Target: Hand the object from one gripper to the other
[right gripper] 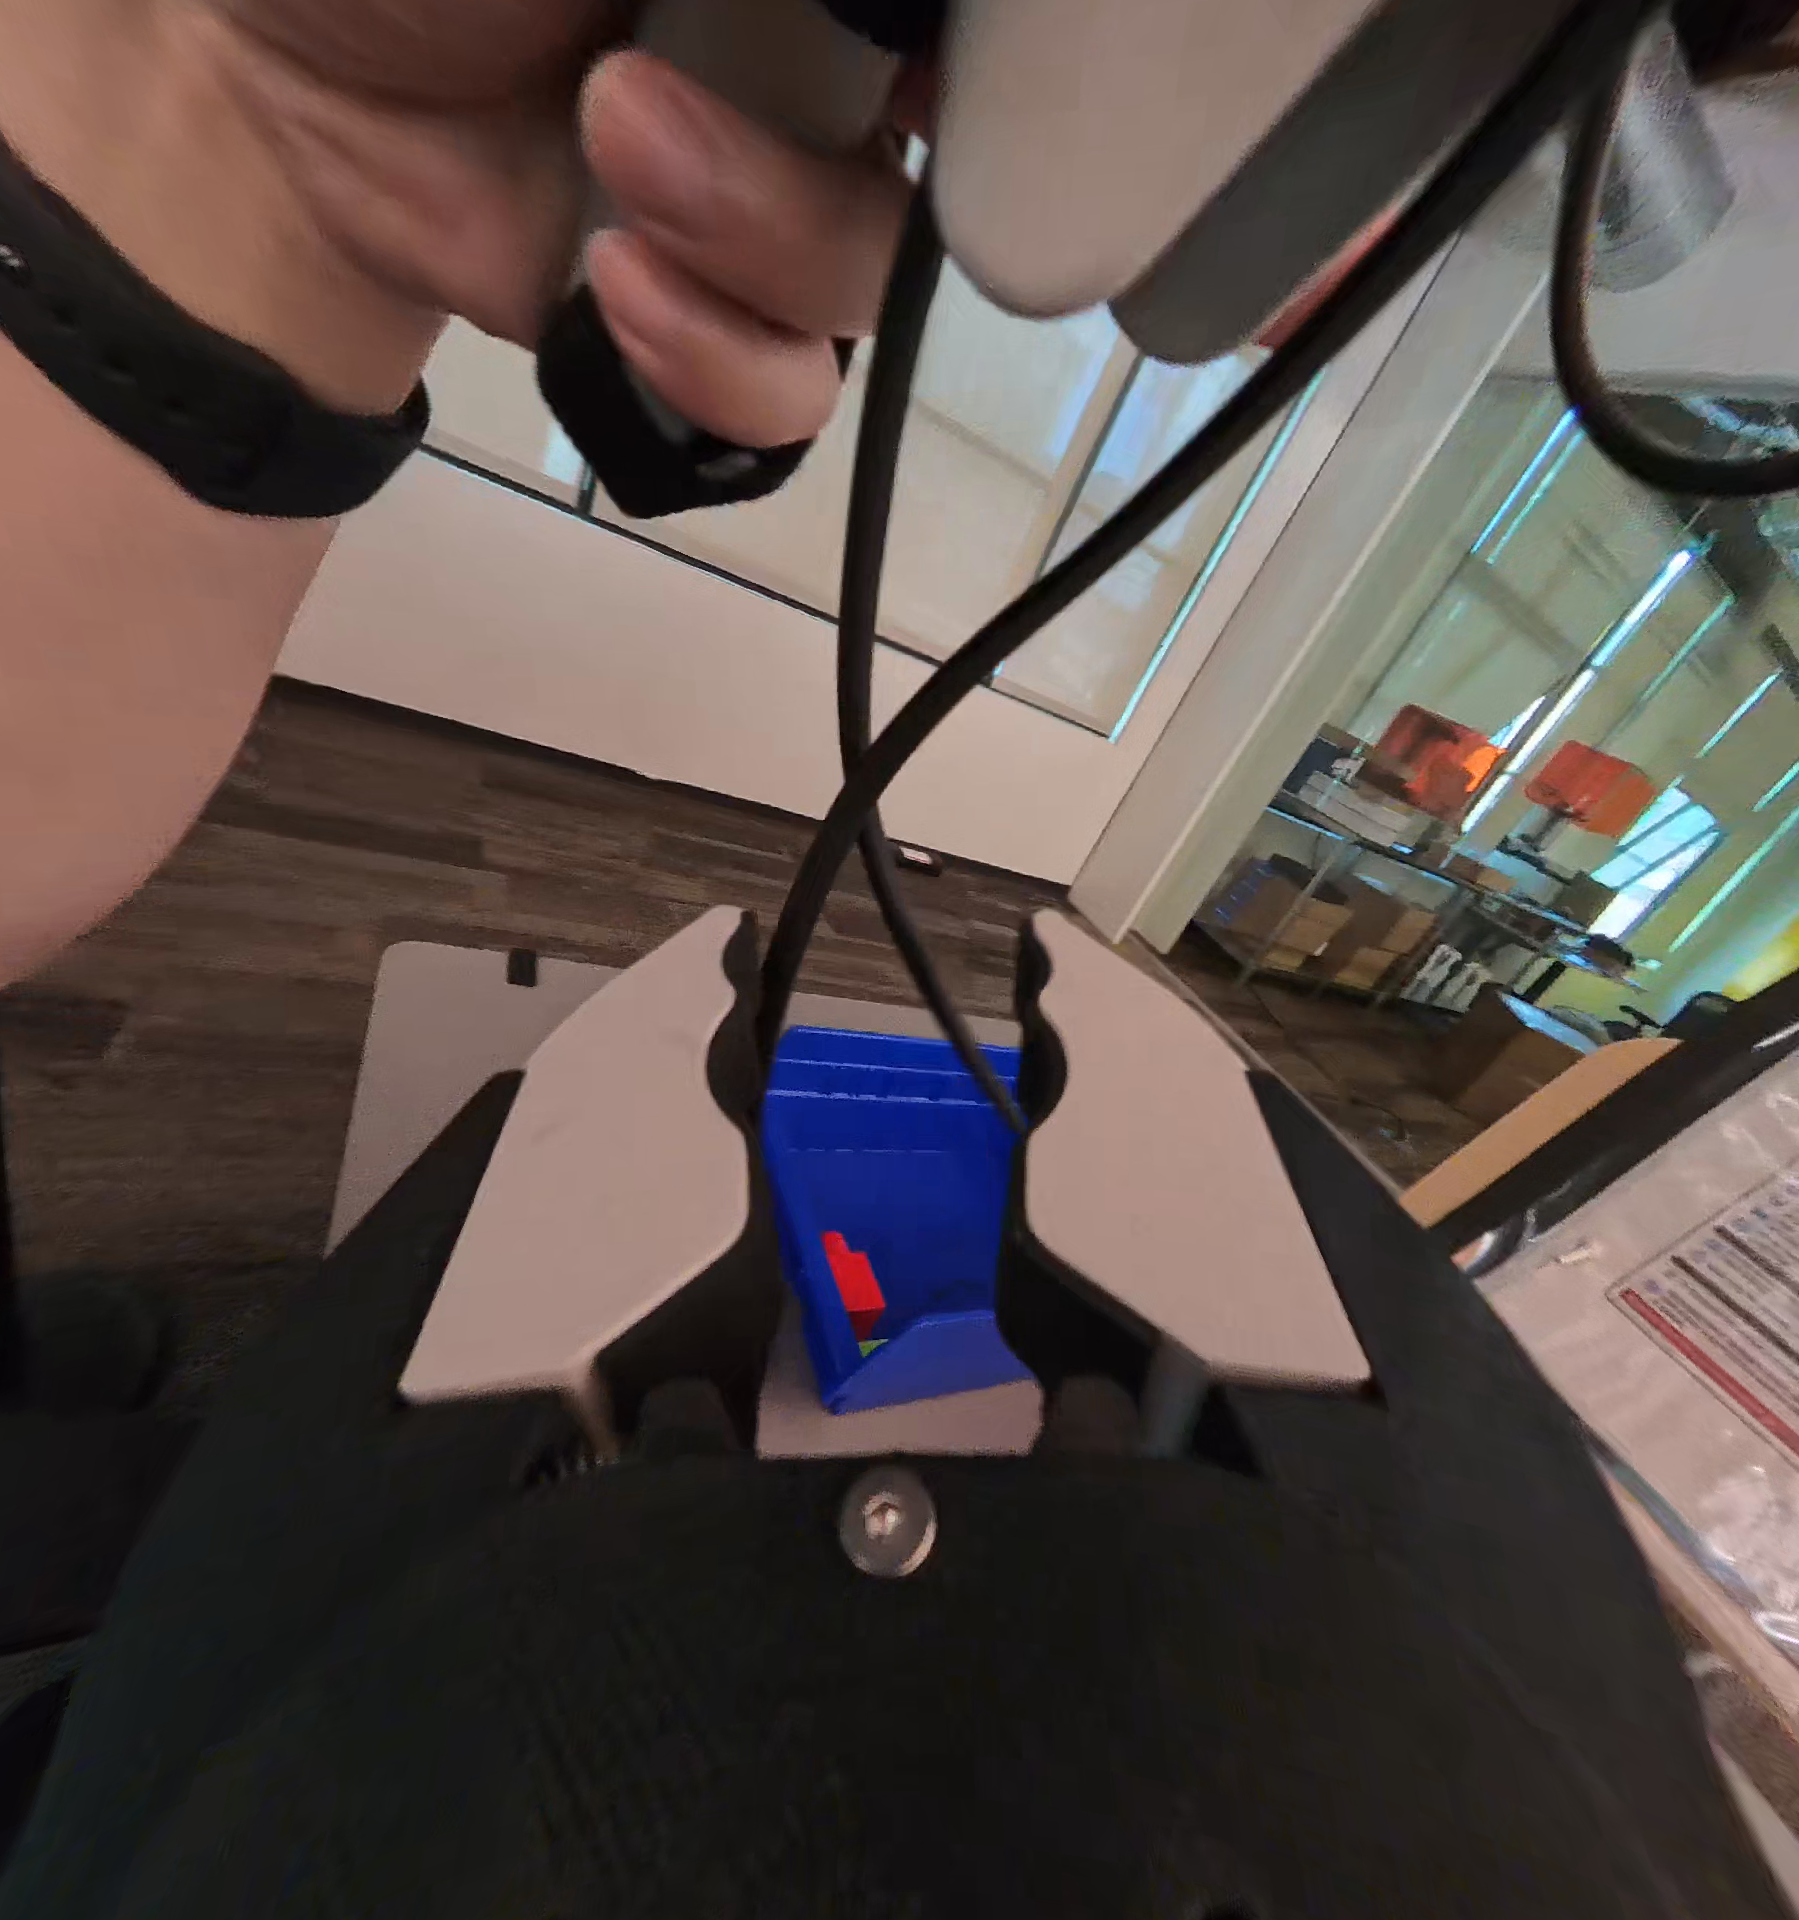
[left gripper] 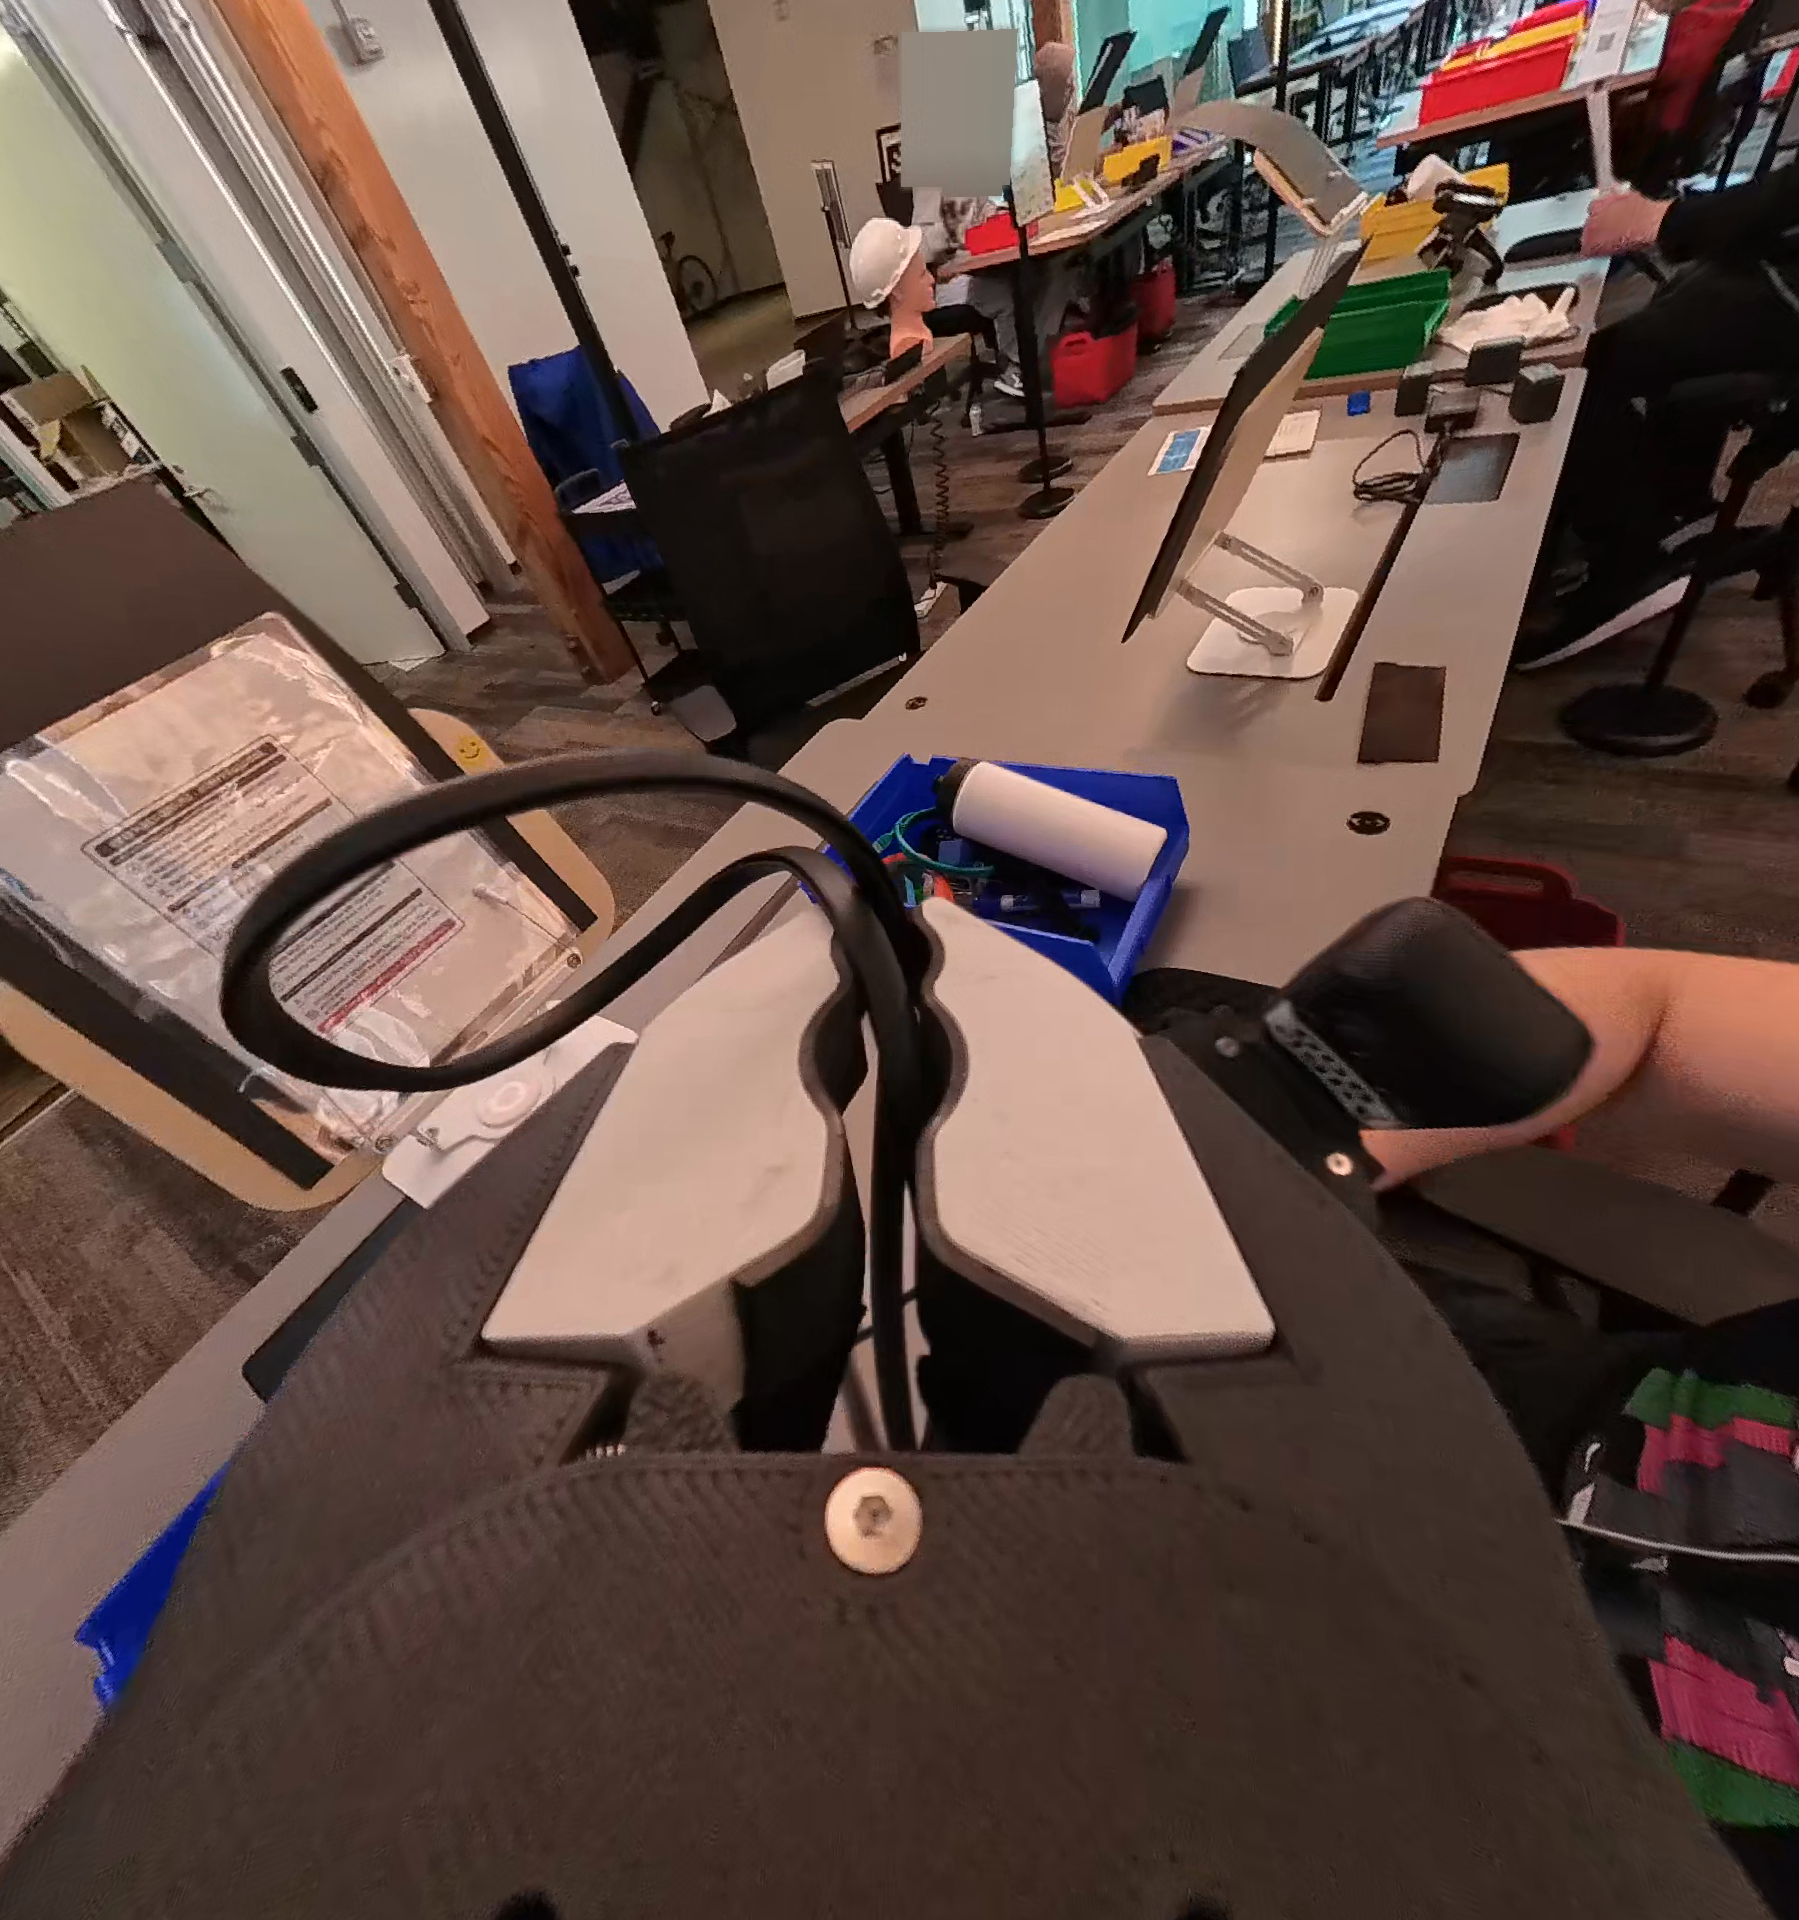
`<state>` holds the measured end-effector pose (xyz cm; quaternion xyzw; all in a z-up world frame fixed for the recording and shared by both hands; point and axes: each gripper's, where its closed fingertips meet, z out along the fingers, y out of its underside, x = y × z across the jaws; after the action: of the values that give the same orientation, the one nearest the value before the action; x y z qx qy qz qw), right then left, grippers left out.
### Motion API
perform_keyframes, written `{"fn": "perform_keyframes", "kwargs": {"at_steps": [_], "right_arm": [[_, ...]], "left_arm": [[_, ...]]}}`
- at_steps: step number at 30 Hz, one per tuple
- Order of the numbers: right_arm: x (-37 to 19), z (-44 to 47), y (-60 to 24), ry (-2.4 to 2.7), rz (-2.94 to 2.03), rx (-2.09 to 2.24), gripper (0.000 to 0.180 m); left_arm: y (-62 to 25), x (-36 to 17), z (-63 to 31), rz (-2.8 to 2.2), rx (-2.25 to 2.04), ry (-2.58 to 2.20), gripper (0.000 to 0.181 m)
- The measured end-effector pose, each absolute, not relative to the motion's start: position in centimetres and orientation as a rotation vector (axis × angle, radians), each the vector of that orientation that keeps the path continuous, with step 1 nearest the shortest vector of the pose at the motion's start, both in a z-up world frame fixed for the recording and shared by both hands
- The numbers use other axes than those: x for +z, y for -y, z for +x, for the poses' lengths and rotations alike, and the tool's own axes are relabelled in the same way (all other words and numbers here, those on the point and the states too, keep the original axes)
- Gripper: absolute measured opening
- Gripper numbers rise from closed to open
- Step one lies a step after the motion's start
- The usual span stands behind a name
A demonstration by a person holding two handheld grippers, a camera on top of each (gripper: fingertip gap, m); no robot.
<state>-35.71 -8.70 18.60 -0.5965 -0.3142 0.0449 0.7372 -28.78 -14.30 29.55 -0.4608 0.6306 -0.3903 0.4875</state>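
The object is a black cable (left gripper: 355, 925). In the left wrist view my left gripper (left gripper: 910, 935) is shut on it near the fingertips, and the cable loops out to the left and runs back down between the fingers. In the right wrist view my right gripper (right gripper: 884, 966) is open just below the left gripper (right gripper: 1030, 156), which a hand with a black wristband (right gripper: 168, 374) holds. Two strands of the cable (right gripper: 859, 623) hang down, cross, and pass between the right fingers; whether they touch a finger is unclear. The right hand (left gripper: 1653, 1039) shows beside the left gripper.
A blue bin (left gripper: 1144, 904) on the grey table (left gripper: 1238, 727) holds a white bottle (left gripper: 1061, 831) and small parts. Another blue bin (right gripper: 895, 1122) with a red block (right gripper: 853, 1278) lies under the right gripper. A plastic-wrapped board (left gripper: 199, 852) stands to the left, a monitor stand (left gripper: 1269, 623) farther back. Across from one pair of fingers to the other is roughly 15 cm.
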Motion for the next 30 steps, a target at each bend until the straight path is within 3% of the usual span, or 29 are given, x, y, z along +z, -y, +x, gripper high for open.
{"fn": "perform_keyframes", "kwargs": {"at_steps": [2, 5, 8, 11, 13, 15, 17, 25, 30], "right_arm": [[18.9, -35.9, 8.7, 0.703, -1.297, 0.181, 0.03], [19.4, -35.8, 8.7, 0.697, -1.29, 0.259, 0.028], [19.4, -36.0, 9.0, 0.746, -1.304, 0.307, 0.008], [19.0, -35.1, 8.7, 0.777, -1.363, 0.245, 0.008], [19.2, -33.6, 8.4, 0.828, -1.378, 0.13, 0.007], [20.4, -31.2, 8.2, 0.872, -1.388, -0.008, 0.007], [22.1, -28.1, 8.1, 0.918, -1.41, -0.18, 0.007], [30.5, -17.1, 10.7, 1.133, -1.392, -0.937, 0.007], [32.5, -16.3, 13.5, 1.238, -1.335, -1.108, 0.007]], "left_arm": [[14.5, 29.7, -28.4, -1.117, -0.94, -1.54, 0.004], [14.8, 30.0, -28.1, -1.109, -0.948, -1.545, 0.004], [15.0, 30.2, -28.1, -1.103, -0.979, -1.544, 0.004], [15.3, 30.1, -28.5, -1.082, -1.014, -1.545, 0.004], [15.2, 30.0, -29.3, -1.048, -1.014, -1.523, 0.017], [14.6, 29.2, -30.7, -1.045, -0.984, -1.491, 0.043], [13.6, 27.6, -32.6, -1.034, -0.942, -1.446, 0.065], [7.0, 11.1, -38.0, -1.36, -0.88, -1.39, 0.062], [5.5, 9.2, -37.6, -1.404, -0.915, -1.374, 0.059]]}}
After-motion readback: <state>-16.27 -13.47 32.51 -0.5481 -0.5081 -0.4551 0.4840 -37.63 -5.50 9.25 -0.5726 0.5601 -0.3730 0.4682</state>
